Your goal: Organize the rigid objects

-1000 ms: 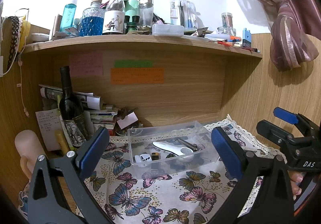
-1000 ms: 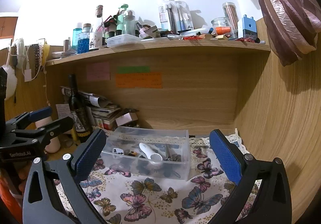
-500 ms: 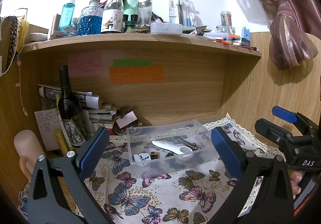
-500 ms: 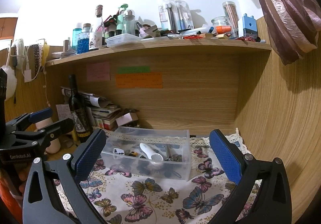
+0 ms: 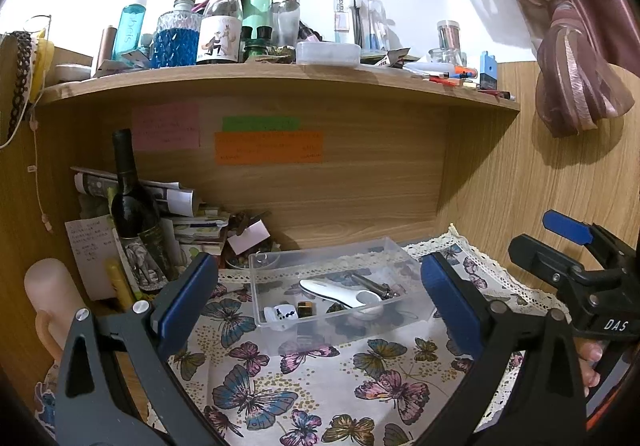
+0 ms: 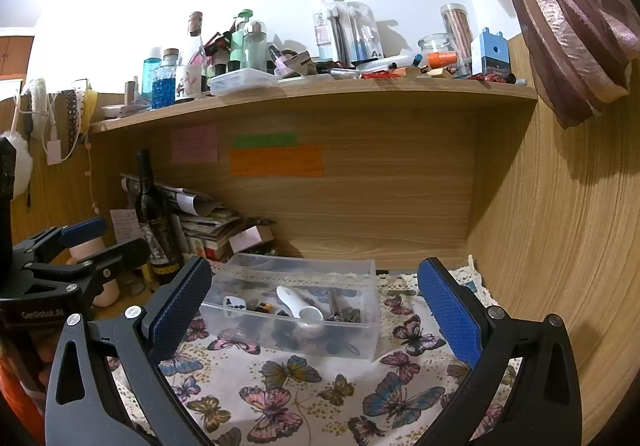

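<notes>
My left gripper [image 5: 318, 310] and right gripper [image 6: 314, 310] both gape wide, holding nothing. Between them, frame centre, the clear plastic bin [image 5: 416, 312] sits on the butterfly-cloth tabletop [image 5: 280, 382], holding a white scoop [image 5: 334, 292]. It looks light, stiff and slick; I'd pinch a side wall.

Both wrist cameras sit low above the butterfly cloth [image 5: 304, 378], facing the wooden back panel. The left view looks from the left, the right from the right; both share the clear box [image 5: 340, 286] [image 6: 296, 310] at mid-range.
</notes>
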A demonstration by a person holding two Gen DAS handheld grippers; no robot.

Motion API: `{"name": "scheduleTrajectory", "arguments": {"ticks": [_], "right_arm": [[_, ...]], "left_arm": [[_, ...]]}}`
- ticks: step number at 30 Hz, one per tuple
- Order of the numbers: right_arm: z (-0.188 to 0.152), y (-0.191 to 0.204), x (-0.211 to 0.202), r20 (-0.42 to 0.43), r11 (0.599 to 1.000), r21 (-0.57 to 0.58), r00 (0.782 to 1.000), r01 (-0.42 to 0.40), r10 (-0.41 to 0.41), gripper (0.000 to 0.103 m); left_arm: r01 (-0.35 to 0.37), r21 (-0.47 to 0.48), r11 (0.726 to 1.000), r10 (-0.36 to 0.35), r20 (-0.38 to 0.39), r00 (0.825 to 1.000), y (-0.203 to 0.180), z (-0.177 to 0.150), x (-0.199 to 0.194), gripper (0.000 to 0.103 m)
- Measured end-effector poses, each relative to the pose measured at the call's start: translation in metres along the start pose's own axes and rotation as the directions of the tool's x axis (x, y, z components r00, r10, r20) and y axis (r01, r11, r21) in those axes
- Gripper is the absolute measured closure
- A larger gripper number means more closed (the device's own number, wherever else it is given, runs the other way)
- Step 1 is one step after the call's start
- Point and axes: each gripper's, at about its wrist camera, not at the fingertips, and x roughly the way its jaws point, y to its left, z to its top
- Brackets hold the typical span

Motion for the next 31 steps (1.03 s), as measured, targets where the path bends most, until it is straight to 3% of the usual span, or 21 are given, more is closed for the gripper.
{"name": "scheduleTrajectory", "arguments": {"ticks": [31], "right_arm": [[-0.006, 0.006, 0.01, -0.015, 1.0, -0.01, 1.0, 0.005, -0.005, 0.0]], "left_arm": [[0.027, 0.0, 1.0, -0.027, 0.006, 1.0, 0.01, -0.001, 0.001, 0.0]]}}
